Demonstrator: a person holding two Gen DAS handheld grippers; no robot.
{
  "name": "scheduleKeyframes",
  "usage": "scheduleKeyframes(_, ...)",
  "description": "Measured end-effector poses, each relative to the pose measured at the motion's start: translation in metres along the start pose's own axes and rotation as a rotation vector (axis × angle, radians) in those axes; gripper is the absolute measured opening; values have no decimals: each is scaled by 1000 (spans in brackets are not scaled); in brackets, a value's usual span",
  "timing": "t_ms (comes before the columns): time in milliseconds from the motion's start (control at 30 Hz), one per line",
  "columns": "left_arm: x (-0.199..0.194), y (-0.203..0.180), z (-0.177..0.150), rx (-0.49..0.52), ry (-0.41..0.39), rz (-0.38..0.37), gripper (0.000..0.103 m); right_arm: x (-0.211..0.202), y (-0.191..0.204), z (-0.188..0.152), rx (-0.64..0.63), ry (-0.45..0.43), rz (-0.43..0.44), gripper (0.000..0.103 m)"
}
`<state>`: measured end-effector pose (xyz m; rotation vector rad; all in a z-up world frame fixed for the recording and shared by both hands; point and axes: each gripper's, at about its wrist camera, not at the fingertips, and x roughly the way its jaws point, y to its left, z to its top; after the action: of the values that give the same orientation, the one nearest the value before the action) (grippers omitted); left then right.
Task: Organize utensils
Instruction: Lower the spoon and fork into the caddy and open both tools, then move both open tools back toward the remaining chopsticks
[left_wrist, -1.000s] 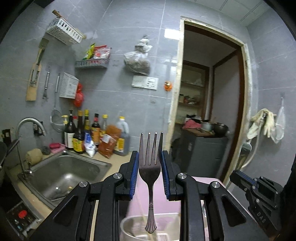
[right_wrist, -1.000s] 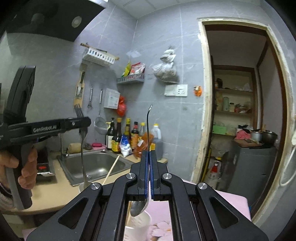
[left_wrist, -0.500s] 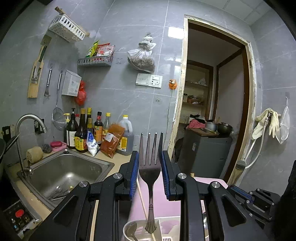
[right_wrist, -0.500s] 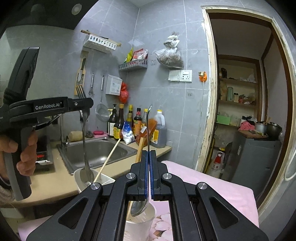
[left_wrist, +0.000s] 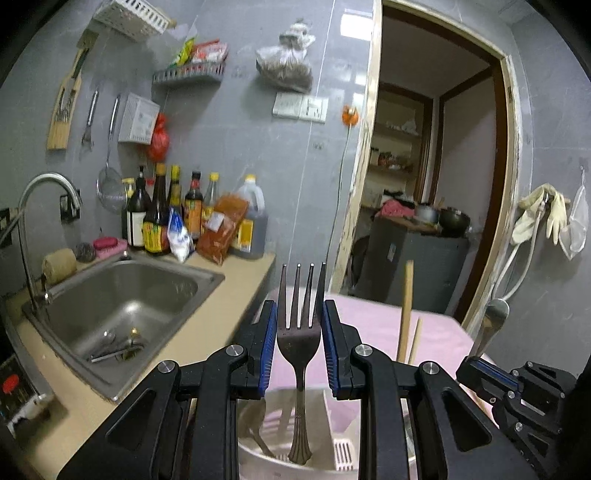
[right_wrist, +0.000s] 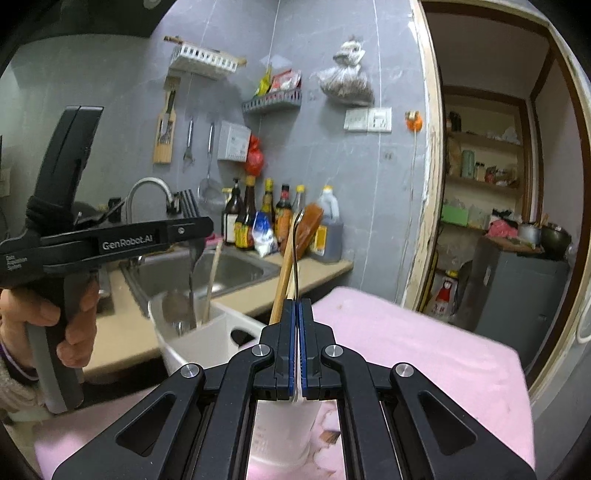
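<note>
Left tongs (left_wrist: 299, 325) grip the fork (left_wrist: 300, 332) by its head, handle tip already inside the white holder (left_wrist: 258, 448). Right tongs (right_wrist: 297, 332) pinch the spoon (right_wrist: 295, 251) upright above a cup (right_wrist: 280, 432). Lower both straight, release low.

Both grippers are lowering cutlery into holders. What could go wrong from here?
1. The fork is held by its head, handle hanging over the white bin; it may swing and catch the chopstick already there.
2. The spoon is pinched edge-on in the right gripper; it could twist, or nudge the wooden stick in the cup and tip it.
</note>
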<state>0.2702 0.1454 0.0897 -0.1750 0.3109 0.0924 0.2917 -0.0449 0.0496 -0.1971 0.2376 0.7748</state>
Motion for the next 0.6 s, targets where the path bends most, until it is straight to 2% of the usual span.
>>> scheduleKeyframes(133, 8, -1, -13, 26, 73, -17, 20, 9, -6, -12, 44, 59, 40, 2)
scheduleKeyframes(200, 8, -1, -17, 34, 97, -30, 20, 11, -12, -15, 80, 75, 56, 12)
scheduleKeyframes(267, 4, 0, -20, 31, 98, -42, 21, 8, -17, -16, 115, 61, 80, 17)
scheduleKeyframes(467, -13, 3, -16, -8, 63, -90, 26, -12, -23, -9, 154, -14, 95, 21)
scheduleKeyframes(533, -21, 1, -13, -11, 35, -95, 34, -20, -25, -7, 165, -45, 80, 28)
scheduleKeyframes(600, -32, -2, -11, -15, 1, -98, 45, -30, -27, -6, 178, -75, 54, 55)
